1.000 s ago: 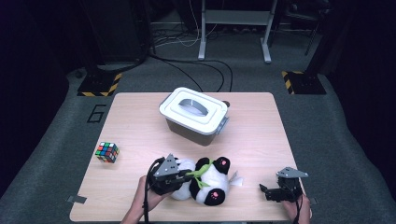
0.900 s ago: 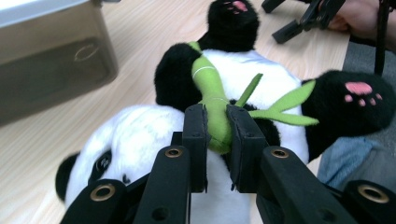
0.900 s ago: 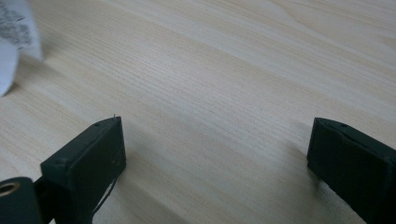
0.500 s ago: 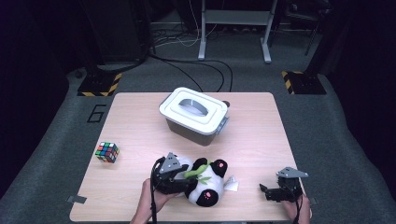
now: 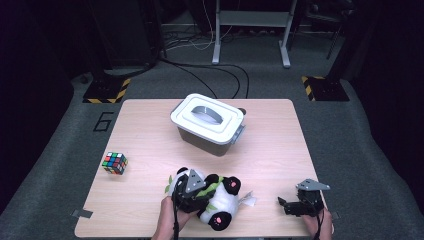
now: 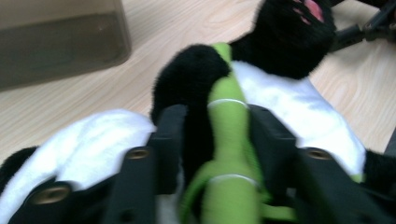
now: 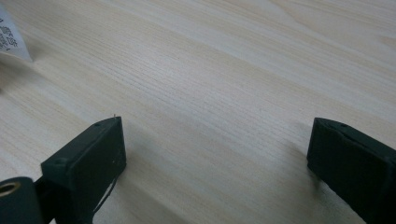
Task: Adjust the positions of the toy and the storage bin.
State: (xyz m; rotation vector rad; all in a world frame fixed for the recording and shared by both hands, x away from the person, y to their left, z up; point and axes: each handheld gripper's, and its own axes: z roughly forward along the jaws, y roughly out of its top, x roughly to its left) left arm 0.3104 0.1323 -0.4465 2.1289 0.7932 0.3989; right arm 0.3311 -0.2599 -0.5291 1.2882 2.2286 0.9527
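A black-and-white panda plush (image 5: 226,201) with a green bamboo stalk (image 6: 229,116) lies near the table's front edge. My left gripper (image 5: 204,194) lies over the panda from the left. In the left gripper view the left gripper (image 6: 217,116) has its jaws pressed on the green stalk and the black arm behind it. The jaws have just been closing on them. At the front right my right gripper (image 5: 284,204) rests low over the wood, and the right gripper (image 7: 215,135) stands open with bare tabletop between its jaws.
A grey box with a white handled lid (image 5: 207,120) stands at the middle back of the wooden table (image 5: 150,130). A colour cube (image 5: 114,163) sits at the left. The plush's white label (image 5: 248,200) lies between the two grippers.
The left gripper has sunk a little onto the panda and edged right, and the plush has shifted slightly toward the near edge. The right gripper has not moved.
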